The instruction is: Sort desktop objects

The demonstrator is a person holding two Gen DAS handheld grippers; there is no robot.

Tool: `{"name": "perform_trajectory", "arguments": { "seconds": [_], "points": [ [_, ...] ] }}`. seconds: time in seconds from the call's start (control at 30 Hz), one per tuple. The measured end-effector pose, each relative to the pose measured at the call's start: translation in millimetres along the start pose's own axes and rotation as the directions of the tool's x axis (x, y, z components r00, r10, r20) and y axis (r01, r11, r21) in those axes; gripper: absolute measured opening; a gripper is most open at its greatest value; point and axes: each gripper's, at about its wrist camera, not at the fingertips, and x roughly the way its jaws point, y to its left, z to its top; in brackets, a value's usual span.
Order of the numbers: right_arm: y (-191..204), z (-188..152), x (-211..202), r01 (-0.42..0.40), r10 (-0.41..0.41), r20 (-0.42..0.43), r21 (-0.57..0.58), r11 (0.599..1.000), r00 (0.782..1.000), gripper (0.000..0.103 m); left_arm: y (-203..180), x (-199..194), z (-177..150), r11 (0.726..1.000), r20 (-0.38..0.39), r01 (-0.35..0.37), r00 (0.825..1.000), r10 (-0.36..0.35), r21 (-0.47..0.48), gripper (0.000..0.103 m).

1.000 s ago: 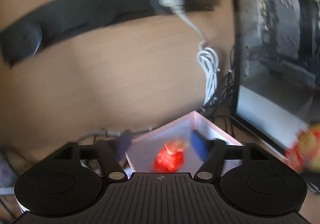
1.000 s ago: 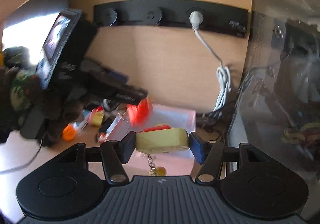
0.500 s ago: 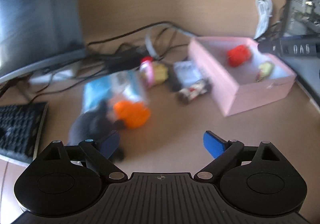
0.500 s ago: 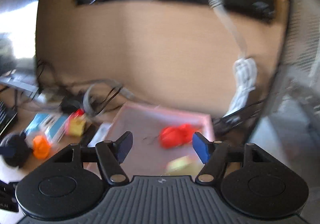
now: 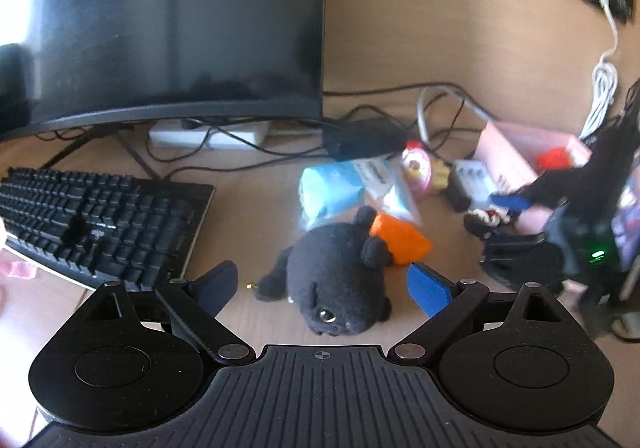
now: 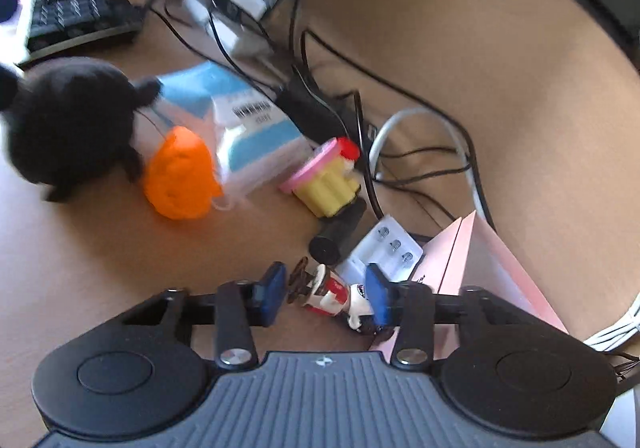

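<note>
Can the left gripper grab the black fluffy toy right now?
Probably yes. The left gripper has its jaws wide open on either side of the black plush toy, with nothing between them. The orange toy lies against its far side, not in the way.

A black plush toy lies beside a bright orange soft lump. The packet is blue and white, the small cupcake toy yellow with pink top, the figurine red-and-white, the shallow box pale pink, the surface light wood-brown.
</note>
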Motion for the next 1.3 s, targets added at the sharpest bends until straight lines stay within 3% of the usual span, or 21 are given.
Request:
{"name": "perform_trajectory", "arguments": {
  "seconds": [0.07,0.2,0.33,0.4,0.47,0.53,0.63,0.67,0.7,0.77,0.8,0.87,1.07,1.13,1.2,1.3],
  "points": [
    [-0.1,0.7,0.8,0.000,0.000,-0.020,0.006,1.000,1.000,0.027,-3.1,-1.6,2.8,0.999,0.006,0.050,0.999,-0.050,0.001,0.096],
    [-4.6,-9.6,-32.1,-0.077,0.079,-0.029,0.067,0.995,0.996,0.012,-25.9,7.1,8.9,0.985,0.012,0.161,0.987,-0.162,0.057,0.096],
    [-6.9,-45.3,-71.5,-0.108,0.121,-0.083,0.146,0.983,0.989,0.011,-56.5,28.3,12.3,0.958,0.007,0.261,0.964,-0.264,0.120,0.093],
    [-11.4,-65.7,-91.3,-0.105,0.126,-0.102,0.193,0.976,0.987,0.011,-70.5,49.3,14.5,0.958,-0.023,0.245,0.969,-0.244,0.146,0.092],
    [-18.3,-80.3,-109.4,-0.101,0.131,-0.106,0.248,0.964,0.986,0.011,-76.4,73.3,16.6,0.970,-0.053,0.185,0.982,-0.179,0.160,0.089],
    [-24.1,-86.1,-122.6,-0.087,0.118,-0.096,0.286,0.954,0.988,0.011,-75.8,94.1,18.8,0.978,-0.081,0.119,0.991,-0.106,0.173,0.088],
    [-31.9,-81.7,-132.2,-0.074,0.095,-0.050,0.320,0.944,0.994,0.015,-75.3,114.1,21.9,0.973,-0.098,0.083,0.993,-0.063,0.217,0.088],
    [-32.3,-76.8,-131.1,-0.061,0.076,-0.037,0.307,0.950,0.996,0.015,-77.2,117.2,22.3,0.968,-0.095,0.072,0.994,-0.050,0.242,0.083],
    [-32.1,-70.1,-127.2,-0.045,0.053,-0.020,0.284,0.958,0.998,0.015,-78.3,118.6,21.4,0.963,-0.092,0.059,0.995,-0.036,0.264,0.068],
    [-27.5,-54.7,-116.9,-0.037,0.034,0.018,0.229,0.973,0.999,0.019,-76.5,114.6,18.8,0.958,-0.086,0.041,0.996,-0.017,0.283,0.053],
    [-25.8,-46.8,-111.8,-0.040,0.034,0.033,0.201,0.979,0.999,0.024,-72.9,109.3,17.3,0.959,-0.077,0.033,0.997,-0.012,0.280,0.033],
    [-18.2,-33.5,-98.8,-0.037,0.030,0.059,0.136,0.990,0.998,0.030,-64.8,95.3,13.2,0.966,-0.076,0.036,0.997,-0.017,0.255,0.024],
    [2.1,-1.6,-39.4,-0.003,0.004,0.057,-0.006,1.000,0.998,0.031,-51.6,43.8,-17.7,0.984,-0.109,0.104,0.990,-0.088,0.147,0.027],
    [3.3,3.0,-23.9,-0.013,0.014,0.029,-0.013,1.000,0.999,0.031,-51.9,30.0,-28.3,0.985,-0.118,0.132,0.986,-0.119,0.109,0.032],
    [-0.1,3.4,-14.0,-0.047,0.047,-0.016,0.016,0.999,0.999,0.030,-52.4,19.4,-35.8,0.988,-0.115,0.135,0.985,-0.125,0.081,0.045],
    [-4.2,-7.2,-27.3,-0.087,0.088,-0.012,0.066,0.994,0.996,0.029,-50.9,13.4,-39.2,0.992,-0.110,0.119,0.987,-0.114,0.039,0.053]
  ]
}}
